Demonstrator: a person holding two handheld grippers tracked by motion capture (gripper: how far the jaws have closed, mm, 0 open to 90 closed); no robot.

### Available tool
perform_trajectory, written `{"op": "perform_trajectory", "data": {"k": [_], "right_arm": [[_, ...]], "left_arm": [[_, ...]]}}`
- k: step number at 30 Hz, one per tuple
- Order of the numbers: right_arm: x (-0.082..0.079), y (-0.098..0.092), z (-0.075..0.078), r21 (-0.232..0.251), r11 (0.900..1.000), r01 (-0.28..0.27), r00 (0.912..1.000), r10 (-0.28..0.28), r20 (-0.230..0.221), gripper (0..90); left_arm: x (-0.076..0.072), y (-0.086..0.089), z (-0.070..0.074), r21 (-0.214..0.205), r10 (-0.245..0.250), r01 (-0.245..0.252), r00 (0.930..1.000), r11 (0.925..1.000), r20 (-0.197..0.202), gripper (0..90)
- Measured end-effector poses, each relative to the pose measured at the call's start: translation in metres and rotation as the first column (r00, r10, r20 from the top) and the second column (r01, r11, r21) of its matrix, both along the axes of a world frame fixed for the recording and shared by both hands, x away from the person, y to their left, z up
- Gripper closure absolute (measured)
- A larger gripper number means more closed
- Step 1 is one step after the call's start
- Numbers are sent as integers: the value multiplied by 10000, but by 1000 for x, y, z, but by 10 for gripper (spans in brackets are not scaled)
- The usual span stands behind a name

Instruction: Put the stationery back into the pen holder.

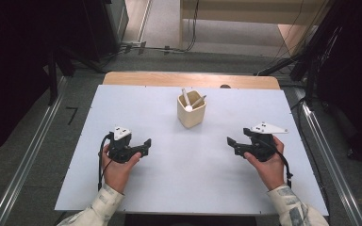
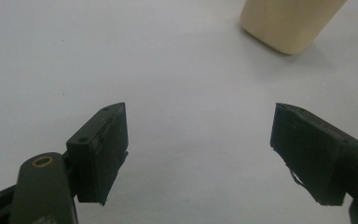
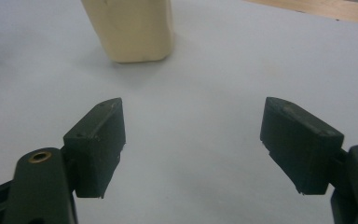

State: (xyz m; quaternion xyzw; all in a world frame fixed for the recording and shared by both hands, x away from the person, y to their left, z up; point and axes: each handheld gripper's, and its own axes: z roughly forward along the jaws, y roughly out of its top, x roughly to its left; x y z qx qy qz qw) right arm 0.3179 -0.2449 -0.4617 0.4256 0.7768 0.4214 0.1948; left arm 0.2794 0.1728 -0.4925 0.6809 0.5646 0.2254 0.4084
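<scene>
Currently the cream cup (image 1: 191, 114) stands mid-worktop (image 1: 169, 188) holding white utensils (image 1: 188, 106). Both the left hand-held gripper (image 1: 145, 143) and the right hand-held gripper (image 1: 230, 141) rest wide open, well apart from it. Probably best to approach one utensil from above, steadying the cup.

The high view looks forward and down over the whole white table (image 1: 169, 188), while each gripper view rides low and close between its own spread jaws, facing inward across the tabletop, and all three share the cream cup (image 1: 191, 109) ahead.
</scene>
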Motion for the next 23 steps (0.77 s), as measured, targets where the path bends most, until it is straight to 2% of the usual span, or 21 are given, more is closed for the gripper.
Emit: {"op": "perform_trajectory", "data": {"k": [15, 23], "right_arm": [[-12, -46, 0, 46, 9944, 1059, 9944, -1059, 2, 193], [-19, -73, -2, -4, 9823, 1876, 9822, -1876, -29, 190]], "left_arm": [[-8, 22, -3, 76, 543, -543, 9985, 9985, -69, 203], [-14, 29, -4, 302, 713, -710, 9974, 9970, -59, 203]]}}
